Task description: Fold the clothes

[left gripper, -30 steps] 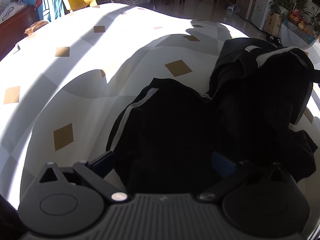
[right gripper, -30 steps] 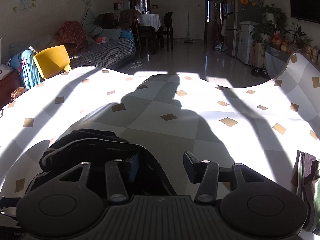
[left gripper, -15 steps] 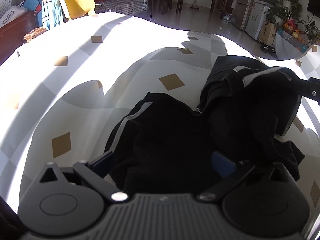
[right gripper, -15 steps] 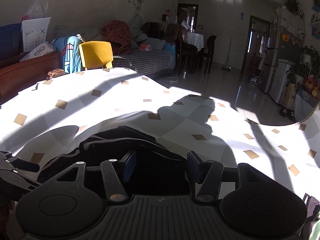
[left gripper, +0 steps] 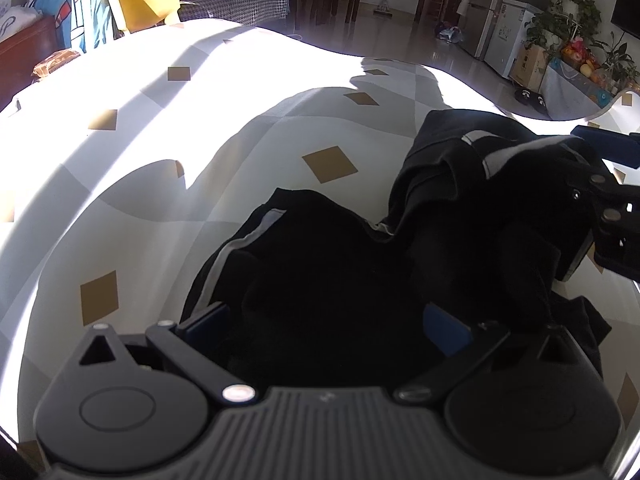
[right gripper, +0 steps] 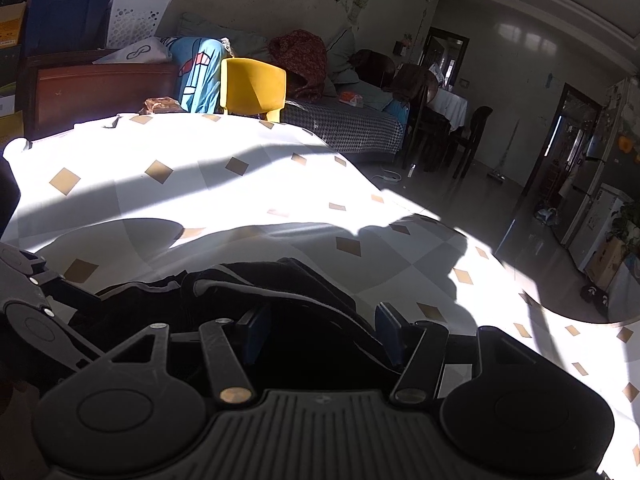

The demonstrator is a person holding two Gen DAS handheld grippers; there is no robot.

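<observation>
One surface (left gripper: 120,184), white cloth with tan diamonds, in a sunlit living room. One black garment (left gripper: 340,272) lies crumpled at 5 o'clock. One yellow chair (right gripper: 253,87) at 11 o'clock. Two claws: left claw (left gripper: 324,324) and right claw (right gripper: 320,334), both spread apart astride the garment.

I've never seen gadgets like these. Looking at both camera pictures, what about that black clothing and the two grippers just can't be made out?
- Left wrist view: what kind of garment the black garment is; deep shadow hides its shape.
- Left wrist view: whether the left gripper pinches cloth; the fabric between its fingers is pure black.
- Right wrist view: whether the right gripper grips the cloth; shadow hides any contact.
- Left wrist view: the garment's right end, cut off behind the right gripper.
</observation>
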